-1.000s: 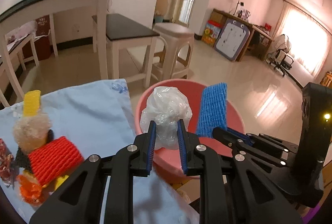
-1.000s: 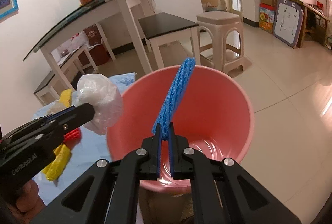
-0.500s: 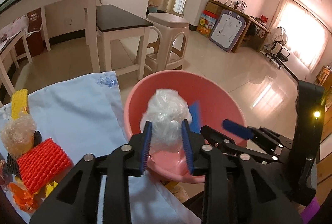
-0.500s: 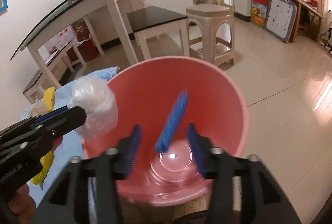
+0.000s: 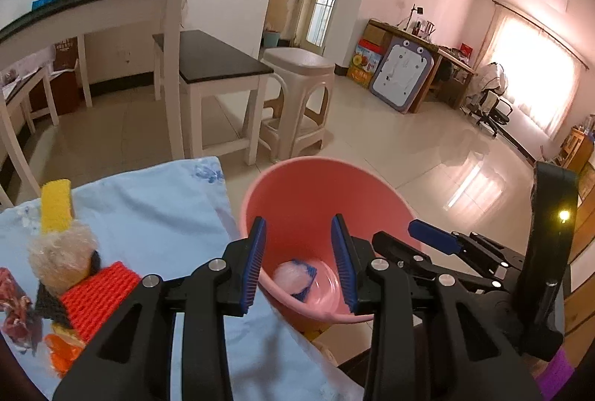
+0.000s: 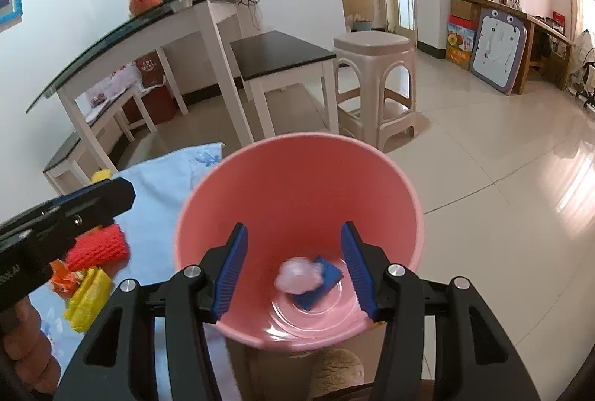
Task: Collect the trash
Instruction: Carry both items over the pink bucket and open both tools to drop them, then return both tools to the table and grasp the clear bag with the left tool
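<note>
With the clear plastic wad point(image 6: 299, 275) and blue foam piece point(image 6: 322, 280) lying on the bottom of the pink bucket point(image 6: 297, 155), left gripper point(image 5: 299, 261) opening, right gripper point(image 6: 293, 269) spread, both empty above its rim.

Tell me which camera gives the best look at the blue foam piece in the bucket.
The right wrist view: the blue foam piece lies in plain sight on the pink bucket bottom, beside the plastic wad. The left wrist view shows only slivers of it behind the wad.
</note>
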`<move>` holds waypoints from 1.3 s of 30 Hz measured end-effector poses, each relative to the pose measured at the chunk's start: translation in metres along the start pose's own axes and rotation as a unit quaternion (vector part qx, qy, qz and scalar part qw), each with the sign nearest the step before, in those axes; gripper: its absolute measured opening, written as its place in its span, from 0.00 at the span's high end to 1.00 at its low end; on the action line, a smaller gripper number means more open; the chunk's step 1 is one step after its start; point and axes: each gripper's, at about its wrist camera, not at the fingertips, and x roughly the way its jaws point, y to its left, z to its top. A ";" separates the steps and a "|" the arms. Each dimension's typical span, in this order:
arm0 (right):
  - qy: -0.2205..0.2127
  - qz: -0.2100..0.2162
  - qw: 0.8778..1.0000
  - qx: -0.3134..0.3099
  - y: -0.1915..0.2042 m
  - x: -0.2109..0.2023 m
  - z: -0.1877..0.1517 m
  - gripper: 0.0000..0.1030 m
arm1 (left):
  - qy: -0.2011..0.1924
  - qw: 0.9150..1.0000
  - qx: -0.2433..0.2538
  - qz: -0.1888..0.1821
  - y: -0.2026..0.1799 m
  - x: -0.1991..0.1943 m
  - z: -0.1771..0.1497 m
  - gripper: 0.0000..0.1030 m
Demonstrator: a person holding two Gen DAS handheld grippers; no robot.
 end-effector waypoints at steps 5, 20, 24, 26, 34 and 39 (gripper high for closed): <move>-0.027 0.022 0.999 -0.012 0.021 -0.023 -0.002 0.50 | -0.017 1.000 0.008 0.020 0.004 -0.024 -0.005 0.65; -0.025 0.111 0.991 -0.071 0.135 -0.039 -0.026 0.50 | -0.048 0.989 -0.055 0.127 0.095 -0.111 -0.063 0.65; -0.011 0.125 0.988 -0.090 0.163 -0.030 -0.031 0.50 | -0.048 0.983 -0.088 0.156 0.131 -0.132 -0.083 0.65; -0.006 0.131 0.987 -0.096 0.172 -0.024 -0.031 0.50 | -0.049 0.979 -0.102 0.170 0.147 -0.138 -0.088 0.65; 0.022 0.152 0.983 -0.100 0.189 -0.002 -0.038 0.48 | -0.040 0.973 -0.148 0.170 0.193 -0.156 -0.120 0.65; 0.049 0.158 0.981 -0.100 0.195 0.011 -0.046 0.48 | -0.023 0.978 -0.147 0.144 0.190 -0.140 -0.119 0.65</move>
